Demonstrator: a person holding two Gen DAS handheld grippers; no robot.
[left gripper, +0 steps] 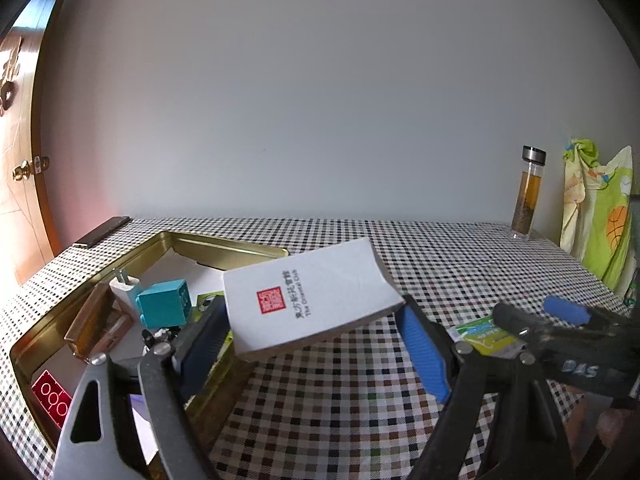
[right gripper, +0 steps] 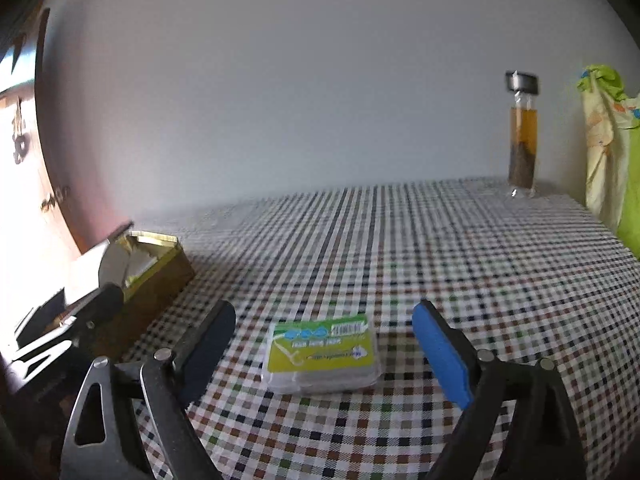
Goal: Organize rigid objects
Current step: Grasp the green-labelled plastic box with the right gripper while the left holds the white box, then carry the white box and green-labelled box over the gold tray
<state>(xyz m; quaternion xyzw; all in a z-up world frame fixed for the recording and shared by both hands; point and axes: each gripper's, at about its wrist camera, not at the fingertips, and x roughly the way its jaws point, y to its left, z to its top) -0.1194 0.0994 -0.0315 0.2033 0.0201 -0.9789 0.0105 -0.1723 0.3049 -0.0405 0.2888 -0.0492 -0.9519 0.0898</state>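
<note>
My left gripper (left gripper: pixel 312 334) is shut on a white book (left gripper: pixel 308 296) with a red seal, held tilted in the air over the right rim of a gold tin (left gripper: pixel 224 246). The tin holds a teal block (left gripper: pixel 164 308), a white charger (left gripper: pixel 126 286), a brown box (left gripper: pixel 98 328) and a red card (left gripper: pixel 50 398). My right gripper (right gripper: pixel 324 344) is open, its fingers on either side of a clear green-labelled case (right gripper: pixel 322 354) lying on the checked cloth, not touching it. The right gripper also shows in the left wrist view (left gripper: pixel 560 312), above the case (left gripper: pixel 482 334).
A glass bottle (left gripper: pixel 528 196) of amber liquid stands at the back right by the wall. A green patterned cloth (left gripper: pixel 596 216) hangs at the far right. A dark phone (left gripper: pixel 102 232) lies at the back left corner. A wooden door (left gripper: pixel 20 184) is at left.
</note>
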